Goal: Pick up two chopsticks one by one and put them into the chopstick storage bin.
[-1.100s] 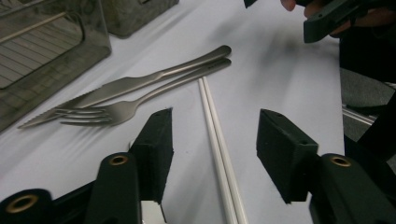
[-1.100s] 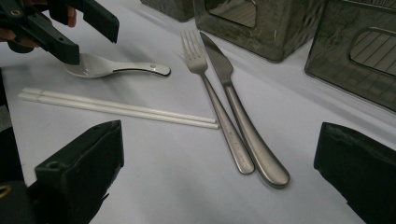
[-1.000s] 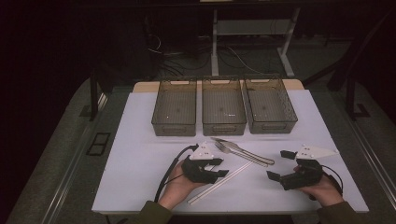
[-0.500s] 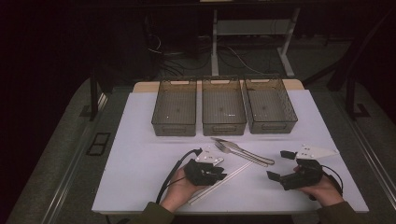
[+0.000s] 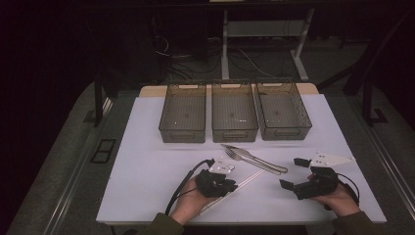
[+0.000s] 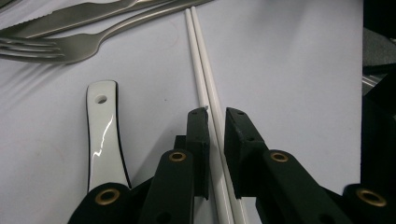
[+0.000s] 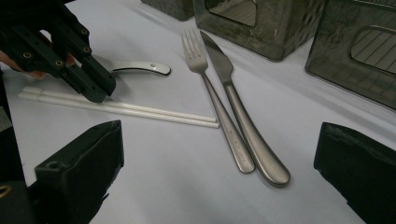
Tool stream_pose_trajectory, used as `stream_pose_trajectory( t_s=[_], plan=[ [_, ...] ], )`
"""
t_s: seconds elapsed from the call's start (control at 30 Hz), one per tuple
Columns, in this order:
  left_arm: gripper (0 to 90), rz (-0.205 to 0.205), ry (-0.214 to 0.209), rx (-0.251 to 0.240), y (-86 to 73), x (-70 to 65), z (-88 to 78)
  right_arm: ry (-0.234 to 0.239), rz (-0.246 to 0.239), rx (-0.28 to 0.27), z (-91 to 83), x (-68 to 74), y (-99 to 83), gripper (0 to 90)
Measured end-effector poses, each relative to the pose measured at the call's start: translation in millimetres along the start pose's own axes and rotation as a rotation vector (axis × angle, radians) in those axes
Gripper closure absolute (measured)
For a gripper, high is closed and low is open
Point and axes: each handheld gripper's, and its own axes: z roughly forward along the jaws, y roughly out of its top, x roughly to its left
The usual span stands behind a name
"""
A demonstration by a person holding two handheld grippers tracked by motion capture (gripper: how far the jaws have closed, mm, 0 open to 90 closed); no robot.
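Observation:
A pair of white chopsticks (image 6: 201,70) lies side by side on the white table, and my left gripper (image 6: 216,114) straddles it near one end. Its jaws have just been closing, and the pads now press on both sticks, which still rest on the table. In the high view this gripper (image 5: 230,186) sits at the near middle over the chopsticks (image 5: 249,178). My right gripper (image 5: 292,174) rests at the near right, open and with nothing held. In the right gripper view the wide jaws frame a steel fork (image 7: 210,88) and knife (image 7: 238,112).
A white spoon (image 6: 102,135) lies just left of the chopsticks. Fork (image 5: 235,155) and knife (image 5: 259,160) lie between the grippers. Three dark mesh bins (image 5: 183,117) (image 5: 234,115) (image 5: 284,112) stand in a row at the back. The table's front edge (image 5: 244,220) is close behind both hands.
The left gripper's jaws have narrowed around the chopsticks, and it has shifted slightly toward the near edge. The right hand has stayed still.

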Motion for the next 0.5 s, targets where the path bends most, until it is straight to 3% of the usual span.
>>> stream_pose_trajectory(
  t_s=[0.03,0.07,0.5],
  plan=[
    [79.7,0.021,0.004,0.006,0.2,1.7,-0.1,0.000,-0.001,0.000,0.1,0.0,0.0,1.6],
    [80.5,0.002,0.004,0.007,-0.3,0.6,0.1,0.001,0.001,0.000,0.0,0.1,0.1,1.6],
    [81.5,0.006,0.029,0.027,-1.9,1.8,1.5,0.004,0.002,0.005,0.1,0.5,-0.1,1.6]
  ],
)
